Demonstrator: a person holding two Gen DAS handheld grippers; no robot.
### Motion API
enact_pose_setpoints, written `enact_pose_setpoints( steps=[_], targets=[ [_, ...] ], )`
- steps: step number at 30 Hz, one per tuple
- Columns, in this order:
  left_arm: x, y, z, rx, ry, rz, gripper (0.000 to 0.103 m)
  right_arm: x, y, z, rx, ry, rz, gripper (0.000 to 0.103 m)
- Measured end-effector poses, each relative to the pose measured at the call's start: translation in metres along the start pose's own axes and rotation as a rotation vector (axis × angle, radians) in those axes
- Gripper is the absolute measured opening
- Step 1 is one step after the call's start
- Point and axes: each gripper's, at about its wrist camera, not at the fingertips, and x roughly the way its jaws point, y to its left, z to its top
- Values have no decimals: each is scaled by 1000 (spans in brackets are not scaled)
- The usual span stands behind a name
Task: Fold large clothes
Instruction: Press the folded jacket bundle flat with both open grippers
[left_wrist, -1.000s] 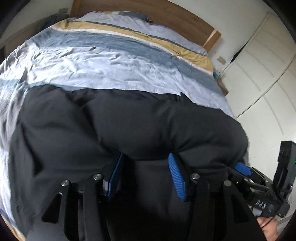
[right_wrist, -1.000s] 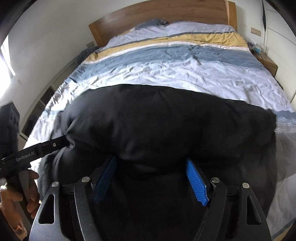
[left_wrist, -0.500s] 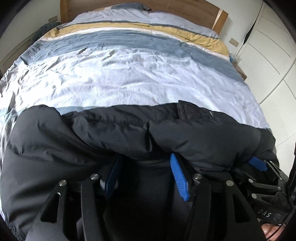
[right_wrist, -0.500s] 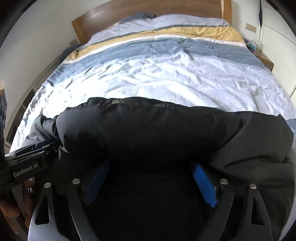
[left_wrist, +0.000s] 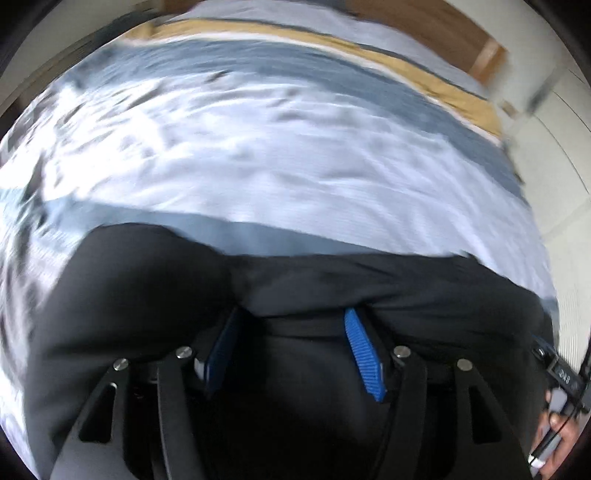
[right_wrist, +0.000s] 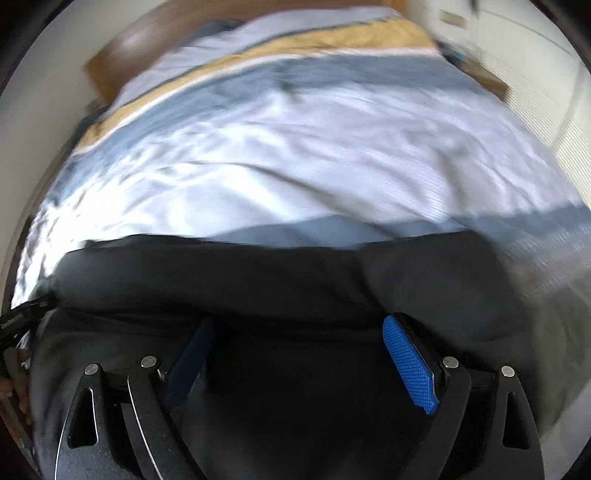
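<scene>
A big black padded jacket (left_wrist: 147, 295) lies across the near end of the bed, also dark and bulky in the right wrist view (right_wrist: 258, 273). My left gripper (left_wrist: 291, 314) points steeply down into it. Its jaws are opening, and a fold of jacket lies between them and over the tips. My right gripper (right_wrist: 297, 323) stands wide, with jacket fabric between its blue pads (right_wrist: 406, 365), whose faces show bare. Both pictures are blurred by motion. The right gripper (left_wrist: 561, 373) and a hand (left_wrist: 557, 443) show at the left wrist view's right edge.
The bed cover (left_wrist: 277, 147) is striped pale blue, grey-blue and yellow, and stretches back to a wooden headboard (right_wrist: 122, 48). White wardrobe doors (left_wrist: 565, 147) stand to the right of the bed. The left gripper's tip (right_wrist: 18, 321) shows at the right wrist view's left edge.
Both grippers have swung towards the near end of the bed and sunk, with the jacket's top fold coming along. More bed cover now shows beyond the jacket. Both pairs of jaws have widened.
</scene>
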Motion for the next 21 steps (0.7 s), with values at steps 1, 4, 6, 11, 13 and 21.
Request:
enact_pose_setpoints(
  steps=[1,4,6,11,13,21],
  targets=[
    [0,9,1,-19,10,2,59,1,-12,0,13,11,-35,90],
    [-12,23,0,-22,13,64,59,-2,-37,0,34,49,-146,90],
    [-31,26,-4,13,-14,116,59,-14,-47,-3,39,41,-186,88],
    [-81,16,-34,99,-89,51,59,-66,-33,-24,-18,-55,-124,86],
    [-94,6,-50,134,-114,13,59,-87,-15,-41,-58,-95,-76,86],
    [-74,-37,-106,286,-156,39,60,-87,52,-88,-166,-136,46,90]
  ],
)
